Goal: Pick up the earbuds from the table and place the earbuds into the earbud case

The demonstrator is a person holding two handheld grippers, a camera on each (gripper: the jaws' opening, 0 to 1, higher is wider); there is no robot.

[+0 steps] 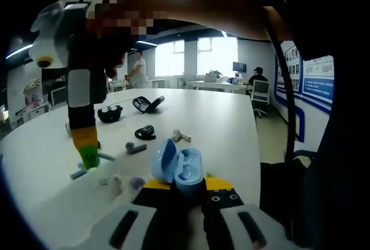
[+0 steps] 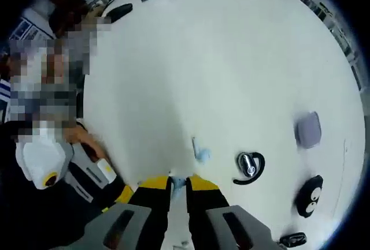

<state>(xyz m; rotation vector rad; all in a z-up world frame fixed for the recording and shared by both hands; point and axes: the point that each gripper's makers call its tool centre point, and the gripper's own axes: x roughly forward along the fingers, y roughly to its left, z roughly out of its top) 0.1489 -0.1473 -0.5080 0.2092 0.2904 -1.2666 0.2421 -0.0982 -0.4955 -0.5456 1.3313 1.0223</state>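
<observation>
A light blue earbud [image 2: 178, 183] is pinched at the tips of the right gripper [image 2: 179, 185]. A 2nd blue earbud [image 2: 202, 155] lies on the white counter [image 2: 231, 71] just beyond. The open blue earbud case [image 1: 179, 168] is clamped in the left gripper [image 1: 185, 187]. Farther off lie a black ear-hook headset [image 2: 250, 168] and a grey case [image 2: 308, 129].

A black pouch with cartoon eyes [image 2: 310, 196] lies on the white desk [image 2: 231, 65] near a black ear-hook headset [image 2: 250, 168]. A grey square pad [image 2: 308, 129] sits apart from both. An office chair [image 1: 261, 93] stands past the desk's far edge.
</observation>
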